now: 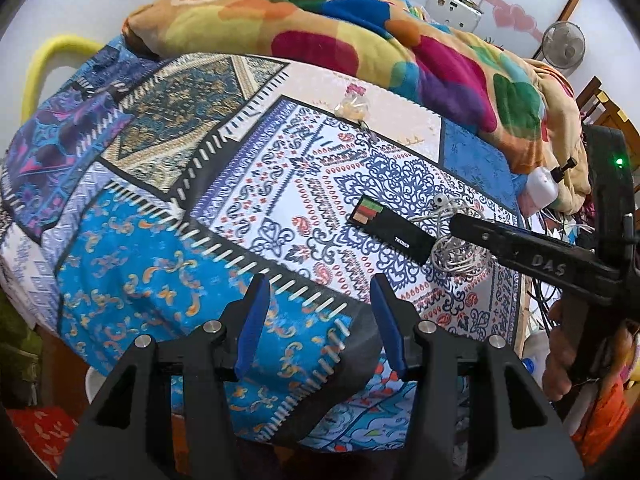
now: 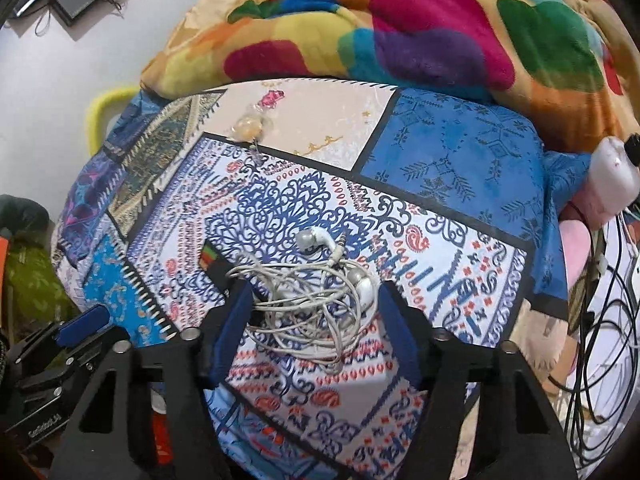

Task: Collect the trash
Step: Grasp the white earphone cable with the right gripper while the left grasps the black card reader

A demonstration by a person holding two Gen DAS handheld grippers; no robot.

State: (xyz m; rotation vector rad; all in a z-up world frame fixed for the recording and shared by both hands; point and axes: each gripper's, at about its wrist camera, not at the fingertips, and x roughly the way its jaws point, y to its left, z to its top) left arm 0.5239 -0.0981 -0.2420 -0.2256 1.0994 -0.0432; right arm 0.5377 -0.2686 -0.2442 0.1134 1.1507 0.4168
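A tangle of white earphones [image 2: 316, 292] lies on the patchwork bedcover [image 2: 452, 168]. My right gripper [image 2: 314, 294] straddles the tangle from above, open, its blue pads [image 2: 236, 308] at the outer loops without squeezing them. Partly under the cords at the left lies a black packet [image 1: 390, 230] with a red and green stripe, labelled TRAINER. In the left wrist view the right gripper [image 1: 460, 222] reaches in from the right onto the earphones [image 1: 456, 252]. My left gripper [image 1: 316, 292] hangs open and empty over the blue patch near the bed's front edge. A clear candy wrapper [image 1: 352, 106] lies farther back.
A bunched multicoloured blanket [image 2: 420, 36] fills the back of the bed. Off the right edge sit a white and pink object [image 2: 612, 176] and loose black and white cables [image 2: 600, 320]. A yellow hoop [image 1: 44, 64] stands at the far left. A fan [image 1: 562, 44] is behind.
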